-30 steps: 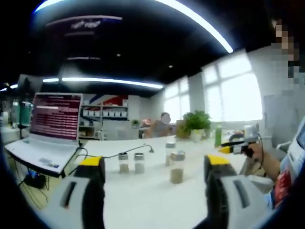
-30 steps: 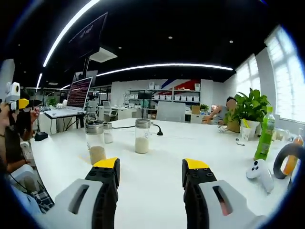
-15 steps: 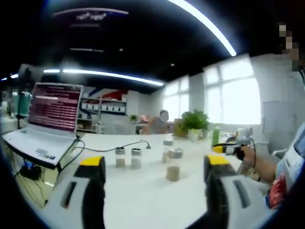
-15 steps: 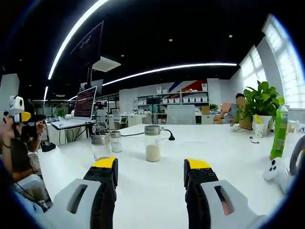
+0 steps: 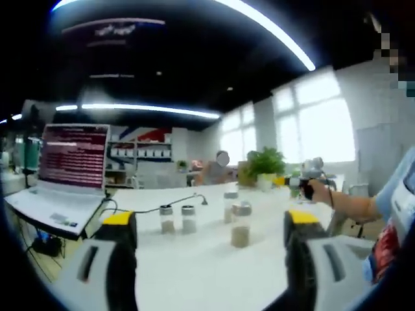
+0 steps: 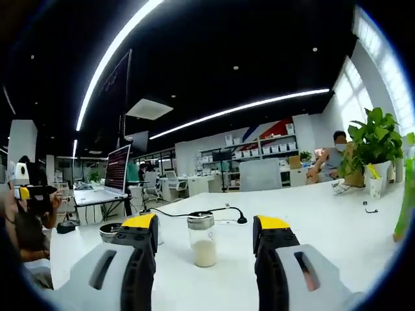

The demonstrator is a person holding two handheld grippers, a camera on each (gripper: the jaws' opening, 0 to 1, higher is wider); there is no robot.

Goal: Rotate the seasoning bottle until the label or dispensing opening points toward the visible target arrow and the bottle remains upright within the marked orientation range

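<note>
Several glass seasoning bottles with metal lids stand upright on the white table (image 5: 194,265). In the left gripper view, two short ones (image 5: 167,219) (image 5: 189,219) are side by side; a taller bottle (image 5: 240,224) with tan powder is right of them, another (image 5: 230,207) behind it. My left gripper (image 5: 209,223) is open, well short of them. In the right gripper view, a bottle of white powder (image 6: 203,240) stands between the jaws of my open right gripper (image 6: 206,227), a little ahead of the tips. A second lid (image 6: 109,230) peeks out beside the left jaw.
An open laptop (image 5: 71,170) sits at the table's left end, with a black cable (image 6: 220,210) running across the top. A potted plant (image 6: 373,139) stands at the far right. A hand holds the right gripper (image 5: 303,186); the left gripper (image 6: 27,192) shows at the left. A person (image 6: 336,155) sits beyond.
The right gripper view has dropped lower and closer to the white-powder bottle, which now looks larger between the jaws. In the left gripper view the right gripper has shifted left and farther off.
</note>
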